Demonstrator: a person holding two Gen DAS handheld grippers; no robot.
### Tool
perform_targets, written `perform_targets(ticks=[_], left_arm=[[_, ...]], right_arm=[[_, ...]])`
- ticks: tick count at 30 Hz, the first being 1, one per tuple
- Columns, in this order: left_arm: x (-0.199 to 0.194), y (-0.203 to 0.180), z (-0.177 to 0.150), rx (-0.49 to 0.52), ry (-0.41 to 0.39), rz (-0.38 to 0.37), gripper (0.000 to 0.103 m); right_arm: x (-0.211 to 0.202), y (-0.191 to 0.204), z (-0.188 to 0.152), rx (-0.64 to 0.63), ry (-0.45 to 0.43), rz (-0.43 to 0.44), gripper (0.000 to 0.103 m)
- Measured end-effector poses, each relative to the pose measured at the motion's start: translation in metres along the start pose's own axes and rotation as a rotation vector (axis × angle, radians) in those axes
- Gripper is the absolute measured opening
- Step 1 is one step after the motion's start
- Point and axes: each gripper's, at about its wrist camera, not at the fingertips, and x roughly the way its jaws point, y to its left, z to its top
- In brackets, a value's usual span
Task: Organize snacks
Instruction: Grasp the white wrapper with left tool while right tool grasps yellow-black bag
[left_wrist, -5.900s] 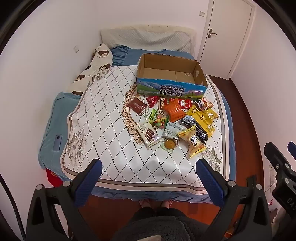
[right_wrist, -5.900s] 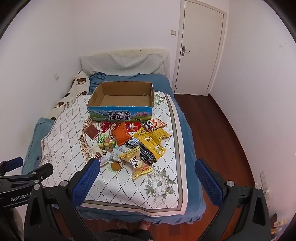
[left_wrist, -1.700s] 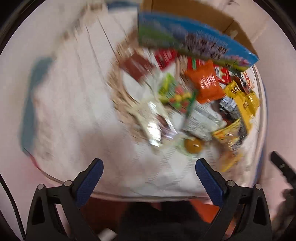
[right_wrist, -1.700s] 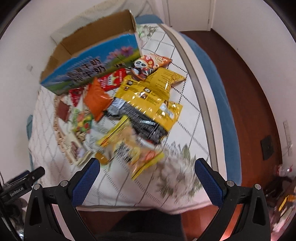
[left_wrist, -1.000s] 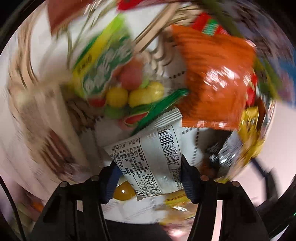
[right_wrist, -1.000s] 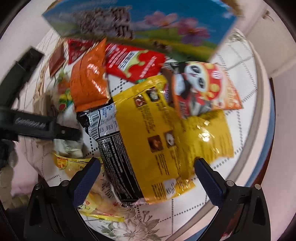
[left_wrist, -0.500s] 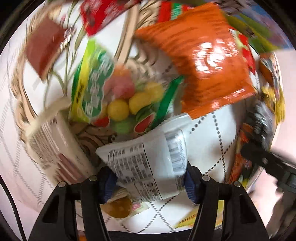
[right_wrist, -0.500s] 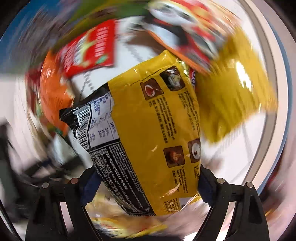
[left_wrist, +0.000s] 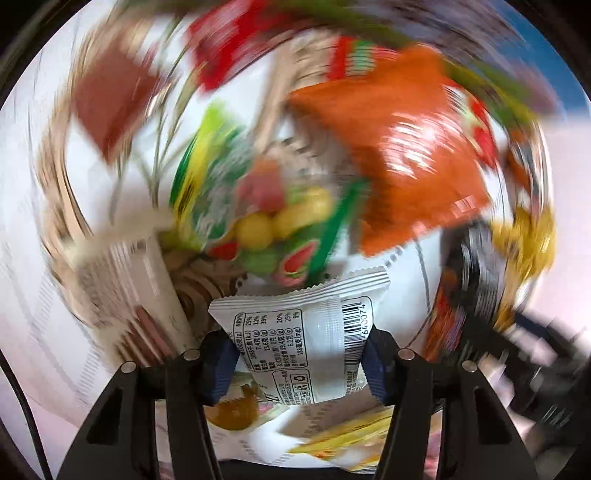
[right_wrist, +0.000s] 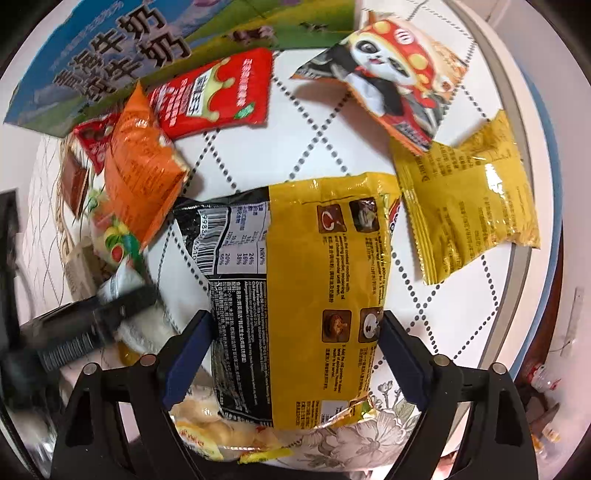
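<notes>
My left gripper (left_wrist: 299, 363) is shut on a white snack packet with a barcode (left_wrist: 299, 325), held clear of the blurred snack pile. My right gripper (right_wrist: 295, 354) is shut on a large yellow and black noodle bag (right_wrist: 306, 280), pinched at both sides. Around it lie an orange bag (right_wrist: 140, 166), a red packet (right_wrist: 218, 96), a panda bag (right_wrist: 388, 81) and a yellow packet (right_wrist: 469, 199). The blue milk carton box (right_wrist: 110, 48) stands behind them. The left gripper body (right_wrist: 81, 325) shows at the left of the right wrist view.
The snacks lie on a white quilted bed cover (right_wrist: 314, 136). Its edge and the wooden floor (right_wrist: 561, 332) are at the right. In the left wrist view an orange bag (left_wrist: 399, 147), a green fruit-candy bag (left_wrist: 258, 206) and a brown packet (left_wrist: 110, 99) lie blurred.
Both grippers came down from above the bed foot into the pile and closed. The left took the white packet and the right took the yellow and black bag. The left view is still swinging.
</notes>
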Motion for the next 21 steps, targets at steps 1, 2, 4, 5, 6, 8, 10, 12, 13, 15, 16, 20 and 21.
perform_targets(ticks=[1,2,4,5,6,8,10,12,13,15,16,20,21], left_arm=[[-0.008,-0.009,-0.003,0.048,-0.027,0.037,0.055],[-0.014,-0.024,-0.007,0.115,-0.056,0.086,0.055],[-0.02,-0.045,-0.011,0.185,-0.072,0.102,0.056],[-0.017,-0.049,-0.011,0.192,-0.035,0.073,0.058],[-0.013,-0.048,-0.009,0.178,-0.001,0.06,0.059],[0.002,-0.032,-0.01,0.065,0.082,-0.012,0.059],[-0.008,-0.019,-0.015,-0.009,0.082,-0.079,0.06],[-0.018,-0.012,-0.02,-0.049,0.09,-0.122,0.06],[-0.024,0.001,-0.025,-0.063,0.091,-0.131,0.06],[-0.037,0.005,-0.032,-0.081,0.085,-0.121,0.056],[-0.046,0.006,-0.035,-0.08,0.078,-0.101,0.053],[-0.057,-0.008,-0.07,-0.066,0.03,-0.002,0.05],[-0.067,-0.011,-0.074,-0.06,0.016,0.01,0.05]], right_arm=[[-0.007,-0.009,-0.001,0.034,-0.002,-0.007,0.082],[-0.01,-0.01,-0.002,0.07,-0.006,0.001,0.081],[-0.012,-0.013,-0.002,0.117,-0.02,0.042,0.081],[-0.013,-0.016,-0.001,0.122,-0.02,0.05,0.081],[-0.01,-0.017,-0.001,0.116,-0.012,0.048,0.082],[-0.01,-0.022,0.001,0.112,-0.004,0.053,0.085],[-0.006,-0.022,0.001,0.086,0.011,0.049,0.085],[0.005,-0.021,0.004,0.063,0.019,0.054,0.085],[0.008,-0.018,0.002,0.055,0.018,0.053,0.085],[0.014,-0.01,0.001,0.045,0.012,0.051,0.085],[0.021,-0.005,0.007,0.039,0.01,0.046,0.085],[0.022,0.015,0.0,-0.007,-0.028,0.011,0.08],[0.018,0.017,-0.007,-0.016,-0.035,0.005,0.076]])
